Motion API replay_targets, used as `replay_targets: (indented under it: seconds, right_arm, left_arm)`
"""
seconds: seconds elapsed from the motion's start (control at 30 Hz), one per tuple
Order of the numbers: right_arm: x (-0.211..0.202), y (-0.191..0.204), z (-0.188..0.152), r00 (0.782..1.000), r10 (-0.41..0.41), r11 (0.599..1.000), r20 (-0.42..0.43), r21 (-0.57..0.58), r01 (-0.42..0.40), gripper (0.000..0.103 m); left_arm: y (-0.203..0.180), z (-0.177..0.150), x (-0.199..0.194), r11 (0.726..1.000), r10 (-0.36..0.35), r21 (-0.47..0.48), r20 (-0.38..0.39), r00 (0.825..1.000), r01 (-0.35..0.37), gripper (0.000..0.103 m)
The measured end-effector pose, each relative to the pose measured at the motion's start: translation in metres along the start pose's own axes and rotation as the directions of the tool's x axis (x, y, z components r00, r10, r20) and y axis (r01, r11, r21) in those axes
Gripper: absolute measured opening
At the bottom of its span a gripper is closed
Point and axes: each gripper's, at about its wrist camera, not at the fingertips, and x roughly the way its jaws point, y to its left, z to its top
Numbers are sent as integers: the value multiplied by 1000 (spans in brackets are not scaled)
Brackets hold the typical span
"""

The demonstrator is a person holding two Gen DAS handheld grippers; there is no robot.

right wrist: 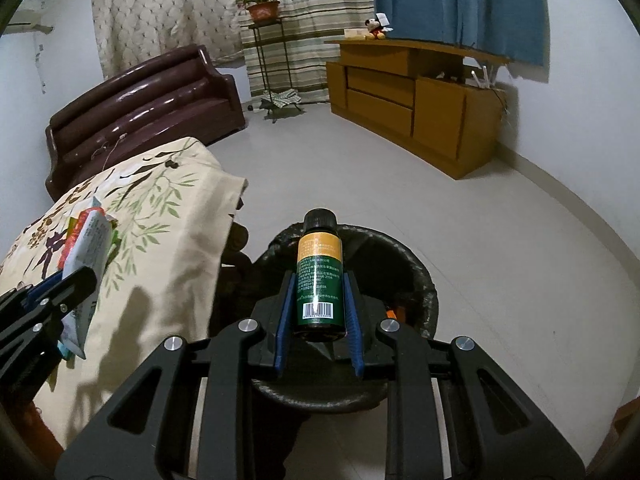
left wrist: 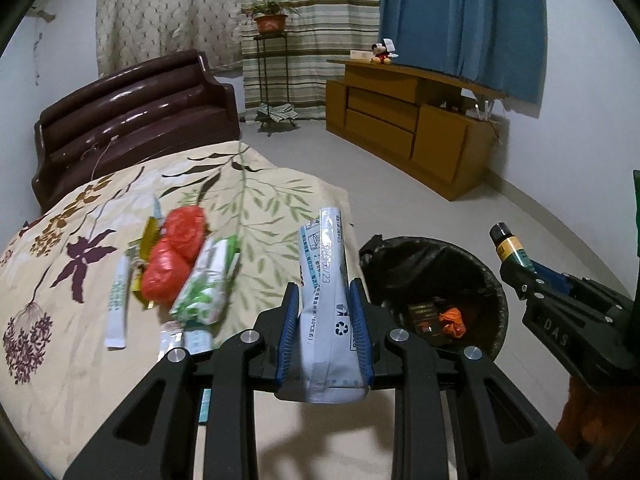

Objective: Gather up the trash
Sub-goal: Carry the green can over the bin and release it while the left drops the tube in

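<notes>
My left gripper is shut on a white printed packet and holds it above the right edge of the cloth-covered table. My right gripper is shut on a small green bottle with a black cap, above the black-lined trash bin. The bin stands on the floor right of the table and holds a dark packet and an orange wrapper. More trash lies on the table: red crumpled bags, a green-white packet, a white sachet and a yellow-green wrapper.
A dark brown sofa stands behind the table. A wooden cabinet stands along the right wall, with a plant stand before the curtains. Grey floor lies beyond the bin.
</notes>
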Motion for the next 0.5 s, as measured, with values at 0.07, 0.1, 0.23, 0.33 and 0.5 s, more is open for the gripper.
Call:
replay_targets:
  seconds: [0.07,0.1,0.23,0.33,0.5]
  right_arm:
    - [4,-3,0,1000,-2,1000,-6,6,2,23]
    - [6,-5,0,1000,-3,1000,-9,9,3,23]
    - [13,-11,1,1000,-10,1000,-14,12,10,23]
    - [19,-15,2,1000,-14,1000,-17,19,14,23]
    - [30,-25,6,1000,-17,999,-24,35,18,23]
  left_arm:
    - [-7,1,8,1000,-2,10,-8,1000,2,27]
    - [-10,2,11,1000,-3,13,-11,1000,3,27]
    - [-22,5,22,1000,-5,29,-23,1000,5,27]
    - [-31,7,32,999,-5,42,-33,999,6,27]
    - [-45,11,47,998,-6,61,-53,999,9,27]
